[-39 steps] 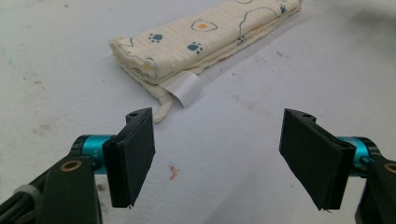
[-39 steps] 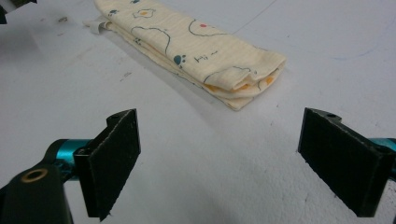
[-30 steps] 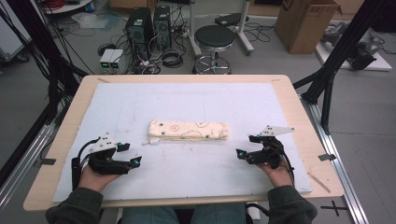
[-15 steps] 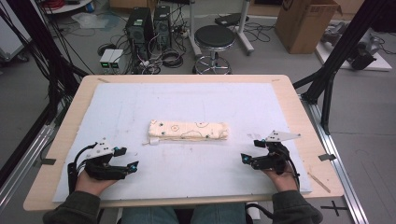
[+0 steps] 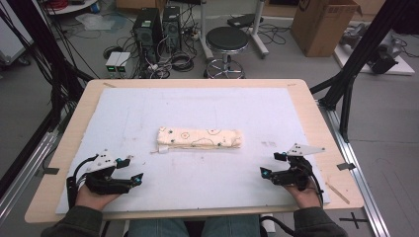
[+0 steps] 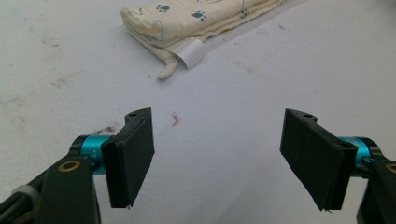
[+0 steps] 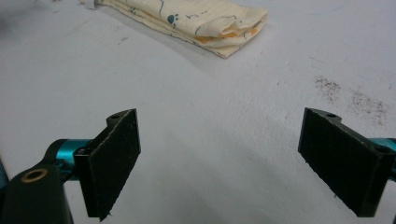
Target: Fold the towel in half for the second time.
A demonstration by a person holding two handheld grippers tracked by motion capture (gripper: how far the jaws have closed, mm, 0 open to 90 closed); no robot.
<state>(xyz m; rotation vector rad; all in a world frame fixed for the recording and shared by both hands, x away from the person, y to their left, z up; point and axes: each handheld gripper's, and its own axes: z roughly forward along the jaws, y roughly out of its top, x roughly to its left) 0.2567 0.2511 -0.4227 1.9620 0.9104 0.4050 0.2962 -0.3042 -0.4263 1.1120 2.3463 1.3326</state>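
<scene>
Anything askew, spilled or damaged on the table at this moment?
Nothing serious. The folded cream paw-print cloth lies neatly, though a white label and a drawstring end poke out at one end. The white foam mat carries dark smudges.

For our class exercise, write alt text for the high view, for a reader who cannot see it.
A folded cream cloth printed with small motifs lies in the middle of a white-covered table. Near the front edge, a person's hands hold the left gripper and right gripper, both open and apart from the cloth.
</scene>
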